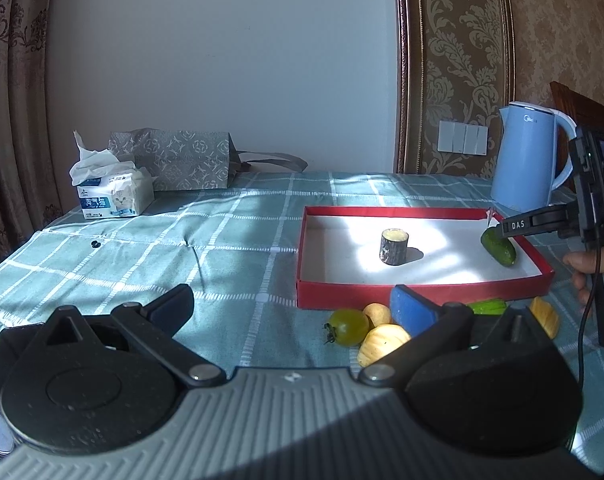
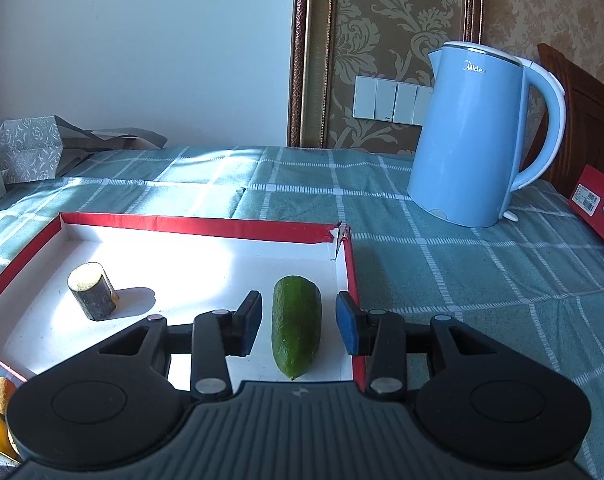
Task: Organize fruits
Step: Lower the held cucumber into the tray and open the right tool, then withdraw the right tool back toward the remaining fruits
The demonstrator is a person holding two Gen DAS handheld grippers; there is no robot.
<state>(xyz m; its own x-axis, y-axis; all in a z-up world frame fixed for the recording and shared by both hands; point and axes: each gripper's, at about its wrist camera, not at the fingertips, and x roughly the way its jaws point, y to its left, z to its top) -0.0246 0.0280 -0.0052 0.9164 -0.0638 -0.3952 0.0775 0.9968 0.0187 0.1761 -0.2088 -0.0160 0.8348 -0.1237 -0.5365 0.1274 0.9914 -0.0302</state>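
Observation:
A red-rimmed white tray (image 1: pixel 421 282) (image 2: pixel 198 227) lies on the checked cloth. In it stand a short dark sugarcane stub (image 1: pixel 393 247) (image 2: pixel 93 291) and a green cucumber (image 1: pixel 498 251) (image 2: pixel 296 324) near the right wall. My right gripper (image 2: pixel 298 322) is open, its pads on either side of the cucumber with gaps. In the left wrist view it reaches in from the right (image 1: pixel 509 232). My left gripper (image 1: pixel 294 308) is open and empty in front of the tray. Beside its right finger lie a green tomato (image 1: pixel 347 327), yellow pieces (image 1: pixel 381 344) and a green vegetable (image 1: pixel 487 306).
A blue kettle (image 1: pixel 529 160) (image 2: pixel 477 136) stands behind the tray at right. A tissue pack (image 1: pixel 110 194) and a grey patterned bag (image 1: pixel 182 160) sit at the back left. A red box (image 2: pixel 599 208) lies at the far right edge.

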